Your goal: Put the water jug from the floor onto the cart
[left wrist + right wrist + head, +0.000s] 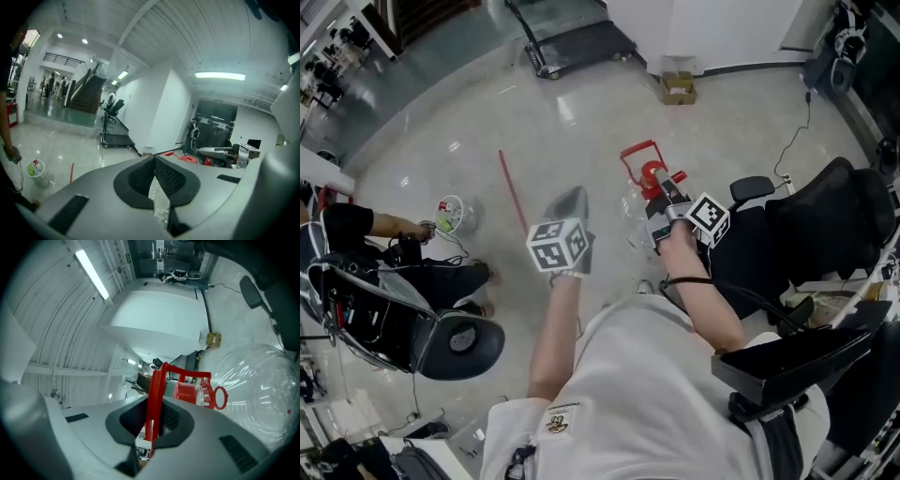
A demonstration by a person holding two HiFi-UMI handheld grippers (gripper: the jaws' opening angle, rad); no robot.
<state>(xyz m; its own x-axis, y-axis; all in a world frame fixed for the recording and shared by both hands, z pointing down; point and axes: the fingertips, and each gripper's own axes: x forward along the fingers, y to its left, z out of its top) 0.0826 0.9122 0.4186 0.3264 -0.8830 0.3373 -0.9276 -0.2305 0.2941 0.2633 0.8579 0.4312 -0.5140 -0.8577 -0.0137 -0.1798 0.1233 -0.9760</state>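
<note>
The water jug is clear, with a red cap [187, 392] and a red carrying handle [154, 404]. My right gripper [151, 430] is shut on that handle, and the jug's clear body [262, 390] bulges to its right. From the head view, the right gripper [664, 199] sits just behind the red handle [637, 155], and the clear body [636, 225] is faint against the floor. My left gripper [570, 204] is to the jug's left, with its jaw tips meeting and nothing clamped [154, 159]. The flat cart [574, 42] stands far ahead.
A thin red rod [512, 192] lies on the glossy floor at the left. Ahead by the wall is a cardboard box [678, 89]. A black office chair [825, 220] stands close on the right. A seated person [394, 253] and a small bucket [450, 214] are at the left.
</note>
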